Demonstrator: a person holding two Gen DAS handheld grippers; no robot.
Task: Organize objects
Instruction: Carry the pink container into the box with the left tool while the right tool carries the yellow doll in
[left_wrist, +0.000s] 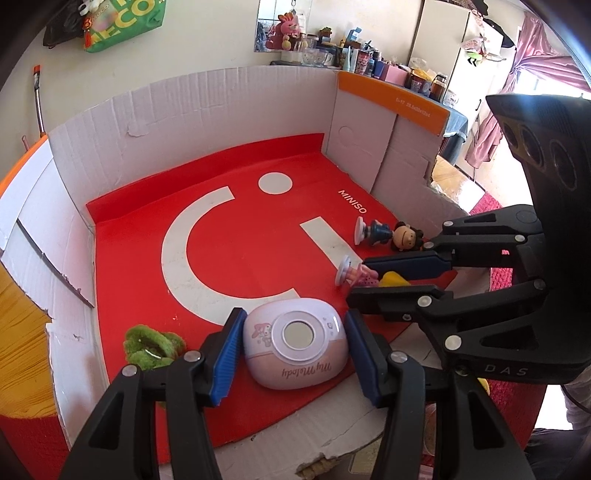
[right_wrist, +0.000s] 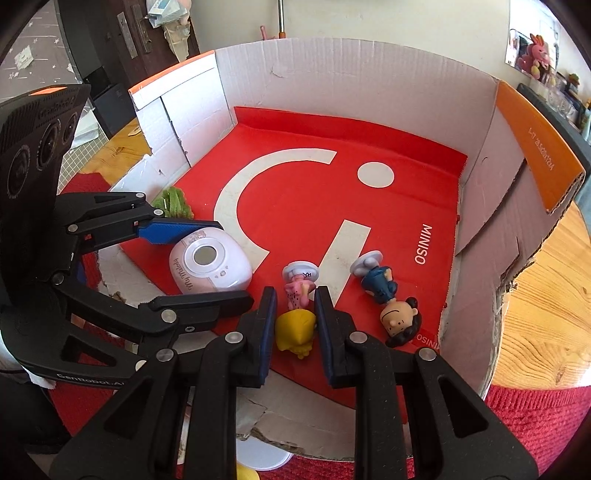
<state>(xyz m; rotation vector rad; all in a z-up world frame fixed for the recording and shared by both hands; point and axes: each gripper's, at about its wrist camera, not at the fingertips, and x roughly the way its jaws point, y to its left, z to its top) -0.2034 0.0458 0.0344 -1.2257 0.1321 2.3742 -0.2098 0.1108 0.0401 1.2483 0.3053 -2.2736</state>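
A pink-and-white My Melody device (left_wrist: 295, 347) (right_wrist: 210, 266) sits low over the red lining, and the pads of my left gripper (left_wrist: 295, 321) (right_wrist: 234, 260) press on its two sides. My right gripper (right_wrist: 295, 295) (left_wrist: 358, 280) is shut on a small figurine with a yellow head (right_wrist: 295, 328) and a pink body with a white base (left_wrist: 351, 275). This figurine lies on its side near the box's front edge. A second figurine (right_wrist: 380, 288) (left_wrist: 384, 232), blue with a dark-haired head, lies loose just beside it.
Everything is inside a low white cardboard box (left_wrist: 221, 110) (right_wrist: 332, 74) floored with a red MINISO bag (left_wrist: 240, 251). A green fuzzy item (left_wrist: 151, 343) (right_wrist: 173, 203) lies at the bag's left edge. The box stands on a wooden table (right_wrist: 546, 295) with a red cloth (right_wrist: 535, 424).
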